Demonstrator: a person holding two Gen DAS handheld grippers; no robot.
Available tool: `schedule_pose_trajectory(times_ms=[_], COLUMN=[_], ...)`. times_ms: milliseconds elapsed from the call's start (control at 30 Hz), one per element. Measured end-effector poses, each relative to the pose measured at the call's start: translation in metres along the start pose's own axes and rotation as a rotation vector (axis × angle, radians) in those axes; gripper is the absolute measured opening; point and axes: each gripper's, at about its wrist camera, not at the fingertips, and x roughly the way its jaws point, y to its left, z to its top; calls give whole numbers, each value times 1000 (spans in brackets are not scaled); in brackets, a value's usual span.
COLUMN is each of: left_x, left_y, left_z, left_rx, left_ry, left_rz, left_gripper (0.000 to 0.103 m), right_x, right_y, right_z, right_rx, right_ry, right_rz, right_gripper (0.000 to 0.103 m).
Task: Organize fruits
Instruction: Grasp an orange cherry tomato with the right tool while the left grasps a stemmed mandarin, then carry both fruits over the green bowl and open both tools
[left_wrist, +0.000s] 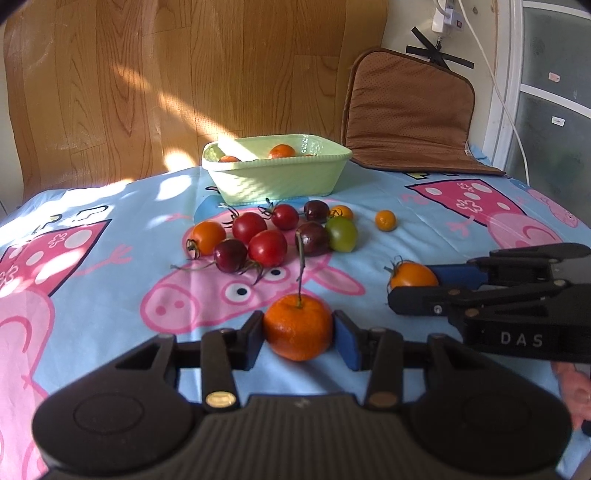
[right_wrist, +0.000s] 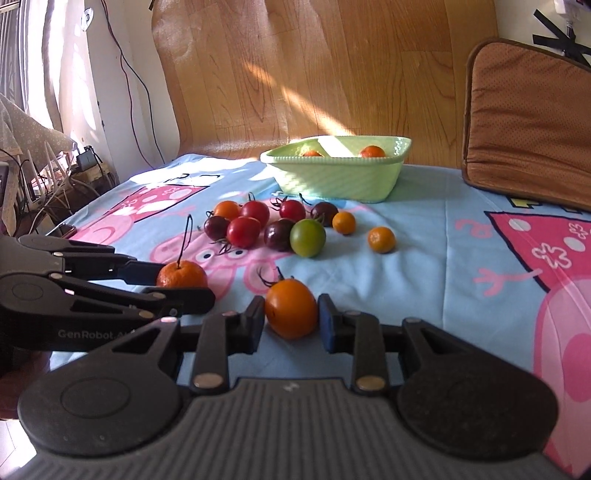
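Observation:
My left gripper (left_wrist: 298, 328) is shut on an orange mandarin with a long stem (left_wrist: 297, 326); it also shows in the right wrist view (right_wrist: 181, 275). My right gripper (right_wrist: 291, 315) is shut on an orange tomato (right_wrist: 291, 308), also seen in the left wrist view (left_wrist: 413, 275). Both fruits sit low at the cloth. A cluster of red, dark and orange tomatoes (left_wrist: 258, 236) with a green one (left_wrist: 341, 233) lies ahead. A green basket (left_wrist: 273, 181) behind it holds orange fruits (left_wrist: 282, 150).
A small orange fruit (left_wrist: 385, 220) lies apart on the blue cartoon cloth (left_wrist: 110, 280). A brown cushion (left_wrist: 406, 110) leans on the wall at the back right. Cables and clutter (right_wrist: 55, 173) lie off the table's left edge.

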Motion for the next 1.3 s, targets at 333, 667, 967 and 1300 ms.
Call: schedule_pose_trajectory(times_ms=[333, 667, 967, 1300], left_x=[-6, 45, 144, 160], left_y=[28, 64, 67, 73], left_z=[58, 211, 180, 176], left_rx=[-62, -124, -148, -155], left_ry=[-33, -129, 79, 108], left_rz=[-91, -60, -35, -10], left_gripper=[39, 40, 40, 46], right_x=[-7, 23, 116, 134], right_y=[-34, -73, -74, -64], right_z=[34, 169, 143, 139], right_rx=[179, 126, 13, -119], right_ry=[-83, -263, -17, 6], right_rz=[90, 35, -11, -67], right_gripper=[32, 32, 33, 45])
